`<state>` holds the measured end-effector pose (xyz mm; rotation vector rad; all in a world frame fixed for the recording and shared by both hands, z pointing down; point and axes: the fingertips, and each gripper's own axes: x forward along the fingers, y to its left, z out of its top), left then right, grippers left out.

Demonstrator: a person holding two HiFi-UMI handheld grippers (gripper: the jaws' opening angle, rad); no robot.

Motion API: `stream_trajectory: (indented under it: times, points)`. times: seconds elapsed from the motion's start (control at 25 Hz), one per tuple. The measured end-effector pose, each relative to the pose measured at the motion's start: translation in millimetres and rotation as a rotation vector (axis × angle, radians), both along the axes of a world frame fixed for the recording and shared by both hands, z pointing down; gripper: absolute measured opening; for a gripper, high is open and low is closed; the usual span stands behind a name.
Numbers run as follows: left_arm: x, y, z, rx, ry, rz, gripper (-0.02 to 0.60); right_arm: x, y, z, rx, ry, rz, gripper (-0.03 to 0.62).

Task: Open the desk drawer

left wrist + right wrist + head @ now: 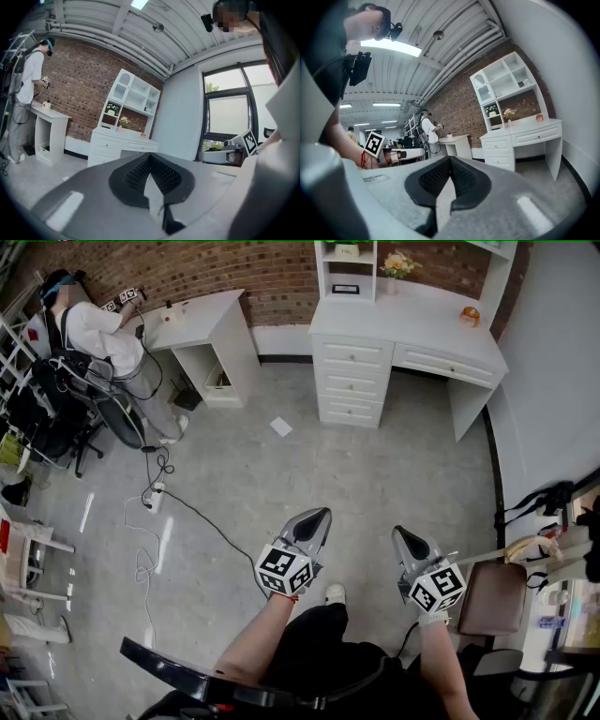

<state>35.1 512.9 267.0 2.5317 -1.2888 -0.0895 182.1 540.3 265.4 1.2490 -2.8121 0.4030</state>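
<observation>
Both pairs of jaws are pinched together on nothing. The left gripper [322, 517] and right gripper [397, 532] hang low by the person's legs, well apart from the white desk [412, 320] against the brick wall. Its drawers [352, 382] all look shut, with flat painted fronts and what seem to be tiny knobs. The risk: a small, smooth knob could slip out of the ribbed jaws. Also, a black cable [192, 512] snakes across the glossy grey floor and could snag a foot.
</observation>
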Motion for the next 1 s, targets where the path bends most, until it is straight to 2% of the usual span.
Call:
stream_trajectory:
  times: [0.28, 0.6, 0.84, 1.0]
  points:
    - [-9, -49, -1, 0.027, -0.014, -0.014, 0.003, -5, -55, 4, 0.011, 0.022, 0.007, 0.002]
    - [-6, -80, -7, 0.059, -0.016, -0.002, 0.003, -5, -91, 3, 0.029, 0.022, 0.023, 0.002]
    - [4, -104, 0, 0.042, -0.009, 0.010, 0.003, 4, -115, 14, -0.004, 0.009, 0.043, 0.002]
    - [6, -128, 10, 0.029, -0.019, 0.002, 0.003, 9, -149, 24, -0.018, -0.008, 0.051, 0.002]
